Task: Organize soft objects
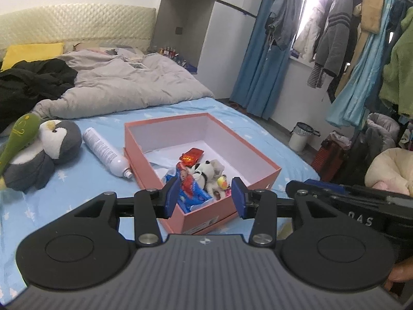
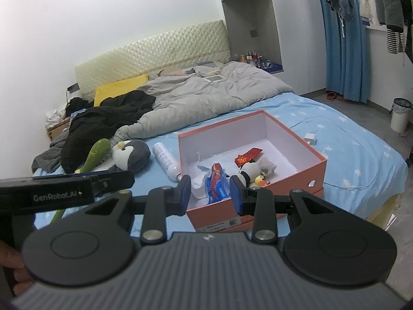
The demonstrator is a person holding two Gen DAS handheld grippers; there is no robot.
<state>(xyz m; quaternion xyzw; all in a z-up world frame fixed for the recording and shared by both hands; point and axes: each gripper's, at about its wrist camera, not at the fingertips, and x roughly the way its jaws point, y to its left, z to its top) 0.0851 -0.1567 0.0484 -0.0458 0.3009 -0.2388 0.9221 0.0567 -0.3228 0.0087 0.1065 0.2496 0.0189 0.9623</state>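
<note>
A pink open box sits on the blue bed sheet. Inside lie a small black-and-white plush dog, a red-blue soft toy and a red packet. A grey penguin plush and a green plush lie left of the box. My left gripper is open and empty, above the box's near corner. My right gripper is open and empty, above the box's near edge.
A white spray can lies between penguin and box. A grey duvet and black clothes cover the far bed. A white charger lies right of the box. A clothes rack and white bin stand right.
</note>
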